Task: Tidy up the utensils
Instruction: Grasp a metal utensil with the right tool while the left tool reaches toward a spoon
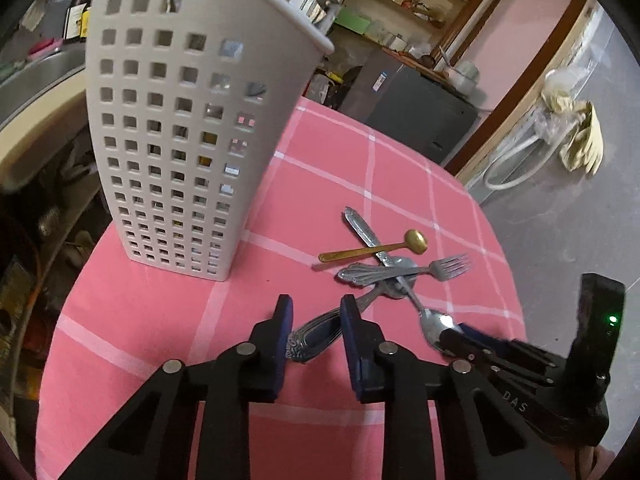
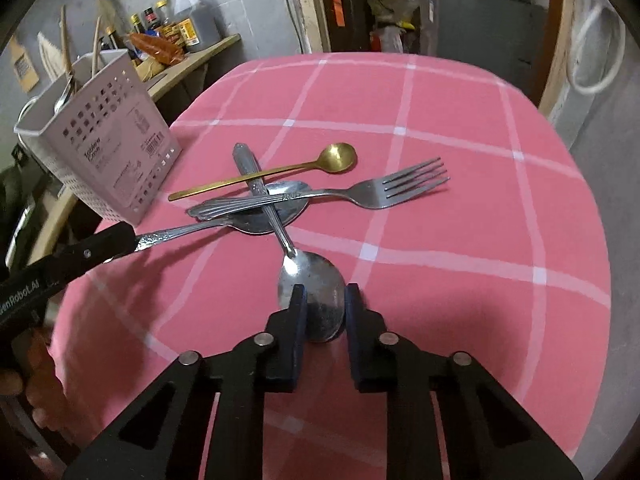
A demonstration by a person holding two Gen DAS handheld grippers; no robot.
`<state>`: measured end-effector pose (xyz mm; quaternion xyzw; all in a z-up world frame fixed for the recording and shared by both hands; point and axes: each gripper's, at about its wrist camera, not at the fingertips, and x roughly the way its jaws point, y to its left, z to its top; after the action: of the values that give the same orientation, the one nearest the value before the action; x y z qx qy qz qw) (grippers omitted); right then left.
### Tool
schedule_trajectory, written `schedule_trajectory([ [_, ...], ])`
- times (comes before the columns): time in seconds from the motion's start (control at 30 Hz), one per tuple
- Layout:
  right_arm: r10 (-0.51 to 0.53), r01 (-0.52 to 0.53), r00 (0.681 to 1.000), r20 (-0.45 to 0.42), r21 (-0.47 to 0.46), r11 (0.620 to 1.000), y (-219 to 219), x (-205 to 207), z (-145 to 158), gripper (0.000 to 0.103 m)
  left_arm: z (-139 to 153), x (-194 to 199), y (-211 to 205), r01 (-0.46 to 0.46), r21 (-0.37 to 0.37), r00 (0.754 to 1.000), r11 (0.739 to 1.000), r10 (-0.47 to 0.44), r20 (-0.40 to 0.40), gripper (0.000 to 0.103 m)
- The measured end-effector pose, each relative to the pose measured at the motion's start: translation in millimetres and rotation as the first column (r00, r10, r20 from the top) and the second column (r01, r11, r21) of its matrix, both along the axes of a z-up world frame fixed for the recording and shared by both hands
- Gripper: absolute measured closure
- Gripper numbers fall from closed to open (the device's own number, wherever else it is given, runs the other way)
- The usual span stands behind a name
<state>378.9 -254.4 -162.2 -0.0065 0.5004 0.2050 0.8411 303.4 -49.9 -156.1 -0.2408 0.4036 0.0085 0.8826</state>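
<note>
Left gripper [image 1: 316, 322]: low over pink tablecloth [image 2: 460, 240], jaws parted astride an ornate spoon handle [image 1: 316, 334], contact unclear. Right gripper [image 2: 325, 312]: low, level, jaws parted either side of a silver spoon bowl [image 2: 310, 286]. Crossed pile beyond: gold spoon [image 2: 280, 170], fork [image 2: 360, 192]. White perforated caddy [image 1: 176, 128] upright, near.

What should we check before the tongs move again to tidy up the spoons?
1. Left tongs either side of the patterned handle: ok.
2. Right tongs either side of the spoon bowl: ok.
3. Either grip squeezed tight: cannot tell.
4. Those two spoons free of the pile: not ok, they are crossed with the fork and the gold spoon.
5. White holder standing upright: ok.
6. Room left inside the holder: cannot tell.
</note>
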Motion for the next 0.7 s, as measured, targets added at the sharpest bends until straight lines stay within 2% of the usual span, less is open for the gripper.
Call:
schedule_trajectory([
  [0.07, -0.021, 0.021, 1.000, -0.013, 0.034, 0.999, -4.6, -1.9, -1.1, 0.095, 2.0, -2.4, 0.1, 0.004, -0.024, 1.000, 1.000, -0.004, 0.006, 0.084],
  [0.2, -0.059, 0.063, 0.998, -0.038, 0.102, 0.993, -13.1, -10.3, -1.0, 0.100, 6.1, -9.6, -0.8, 0.029, -0.062, 1.000, 0.998, -0.028, 0.008, 0.089],
  [0.47, -0.106, 0.110, 0.993, -0.041, 0.115, 0.987, -25.8, -39.7, 9.3, 0.101, 1.6, -27.0, -9.6, 0.096, -0.153, 0.995, 0.984, -0.100, -0.019, 0.094],
  [0.7, -0.169, 0.181, 0.979, -0.114, 0.104, 0.978, -49.5, -84.7, 4.0, 0.102, -8.0, -54.4, -21.2, 0.177, -0.177, 0.980, 0.968, -0.191, -0.061, 0.098],
])
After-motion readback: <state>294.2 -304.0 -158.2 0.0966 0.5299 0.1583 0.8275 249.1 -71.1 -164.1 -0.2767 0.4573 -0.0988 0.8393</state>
